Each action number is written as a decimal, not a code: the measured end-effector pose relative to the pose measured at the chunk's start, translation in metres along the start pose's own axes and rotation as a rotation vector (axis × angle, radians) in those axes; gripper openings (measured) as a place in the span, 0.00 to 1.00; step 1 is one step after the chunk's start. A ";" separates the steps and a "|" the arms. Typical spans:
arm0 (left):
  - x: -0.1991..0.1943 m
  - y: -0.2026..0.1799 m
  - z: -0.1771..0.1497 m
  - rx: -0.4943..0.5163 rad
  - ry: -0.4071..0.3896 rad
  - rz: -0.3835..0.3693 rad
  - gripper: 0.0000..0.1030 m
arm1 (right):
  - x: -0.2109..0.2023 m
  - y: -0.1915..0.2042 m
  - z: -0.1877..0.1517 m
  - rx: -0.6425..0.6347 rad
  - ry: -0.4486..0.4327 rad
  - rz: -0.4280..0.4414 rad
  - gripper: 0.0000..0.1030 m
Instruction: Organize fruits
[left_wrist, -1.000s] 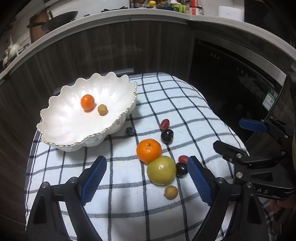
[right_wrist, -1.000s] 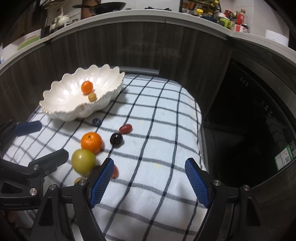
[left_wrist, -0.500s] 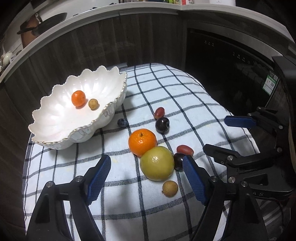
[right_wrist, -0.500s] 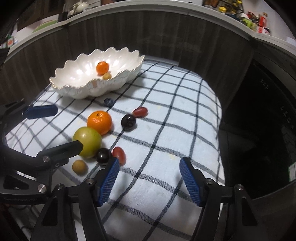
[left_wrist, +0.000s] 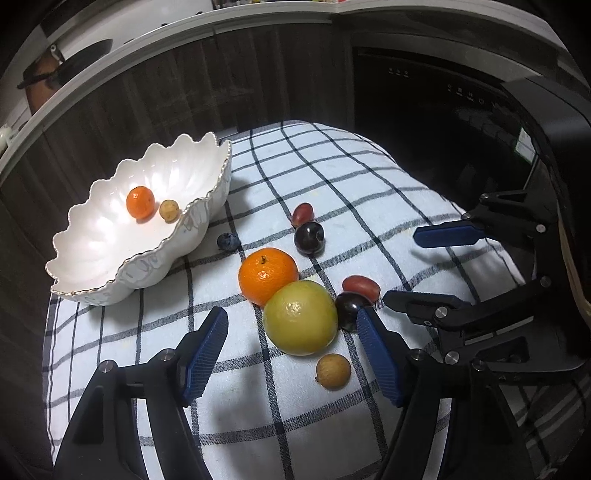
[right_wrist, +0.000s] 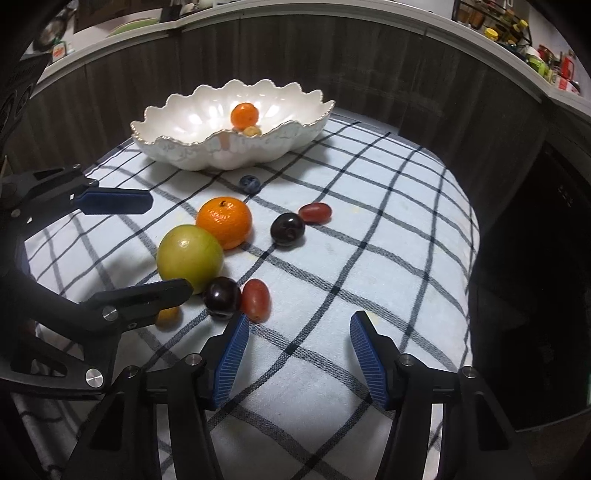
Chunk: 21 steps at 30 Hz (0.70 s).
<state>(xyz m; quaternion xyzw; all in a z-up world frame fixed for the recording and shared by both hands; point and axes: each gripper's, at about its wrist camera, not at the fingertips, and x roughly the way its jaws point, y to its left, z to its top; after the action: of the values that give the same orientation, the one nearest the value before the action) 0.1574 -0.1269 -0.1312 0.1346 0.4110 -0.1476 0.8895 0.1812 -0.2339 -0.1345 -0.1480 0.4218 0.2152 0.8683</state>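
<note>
A white scalloped bowl (left_wrist: 92, 236) (right_wrist: 192, 155) holds a small orange (left_wrist: 140, 202) and a small tan fruit (left_wrist: 169, 211). On the checked cloth (left_wrist: 332, 177) lie an orange (left_wrist: 267, 275) (right_wrist: 224, 221), a green fruit (left_wrist: 300, 317) (right_wrist: 189, 256), two dark plums (left_wrist: 309, 238) (left_wrist: 349, 304), two red grapes (left_wrist: 303, 213) (left_wrist: 361, 286), a blueberry (left_wrist: 228, 241) and a tan longan (left_wrist: 333, 370). My left gripper (left_wrist: 291, 343) is open, its fingers on either side of the green fruit. My right gripper (right_wrist: 297, 343) is open and empty, just right of a plum (right_wrist: 221, 296) and a grape (right_wrist: 255, 299).
Dark wood cabinet fronts (left_wrist: 221, 74) curve behind the table under a pale counter. A dark appliance (left_wrist: 443, 110) stands at the right. The cloth's right half (right_wrist: 388, 221) bears no fruit.
Both grippers have moved forward and lower toward the loose fruit. The left one now brackets the green fruit. No fruit has moved.
</note>
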 end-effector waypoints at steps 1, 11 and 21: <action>0.001 -0.001 -0.001 0.006 0.001 -0.003 0.66 | 0.002 0.001 -0.001 -0.004 0.004 0.008 0.53; 0.016 0.003 -0.007 0.000 0.041 -0.029 0.59 | 0.016 0.008 -0.002 -0.018 0.017 0.043 0.44; 0.028 0.001 -0.010 0.012 0.071 -0.047 0.58 | 0.023 0.009 0.004 -0.015 -0.002 0.071 0.39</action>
<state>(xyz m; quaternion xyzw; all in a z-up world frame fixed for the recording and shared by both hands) 0.1678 -0.1269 -0.1589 0.1353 0.4444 -0.1661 0.8698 0.1919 -0.2192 -0.1513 -0.1394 0.4243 0.2491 0.8594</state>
